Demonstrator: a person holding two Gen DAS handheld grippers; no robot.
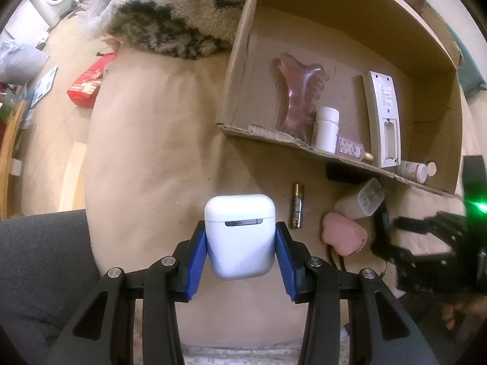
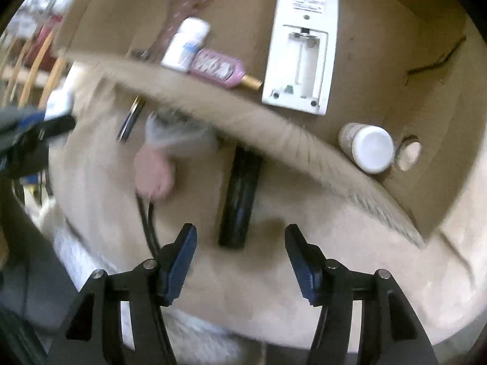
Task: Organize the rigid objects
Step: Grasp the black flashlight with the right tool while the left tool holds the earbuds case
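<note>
My left gripper (image 1: pixel 241 237) is shut on a white earbud case (image 1: pixel 239 237), held above the beige cushion. A cardboard box (image 1: pixel 240 70) lies ahead to the right; inside are a pink scraper (image 1: pixel 299 91), a white bottle (image 1: pixel 325 129), a pink tube (image 1: pixel 350 149), a white remote (image 1: pixel 383 118) with its battery bay open, and a capped bottle (image 1: pixel 415 170). On the cushion before the box lie a battery (image 1: pixel 297 205), a clear case (image 1: pixel 360 199) and a pink pouch (image 1: pixel 344 232). My right gripper (image 2: pixel 240 240) is open and empty, just short of a black cylinder (image 2: pixel 240 197).
The box's near wall (image 2: pixel 243 106) stands between my right gripper and the remote (image 2: pixel 301 42). A shaggy rug (image 1: pixel 170 21) lies beyond the cushion. A red packet (image 1: pixel 88 83) is on the floor at left. A grey-clad leg (image 1: pixel 42 261) is at lower left.
</note>
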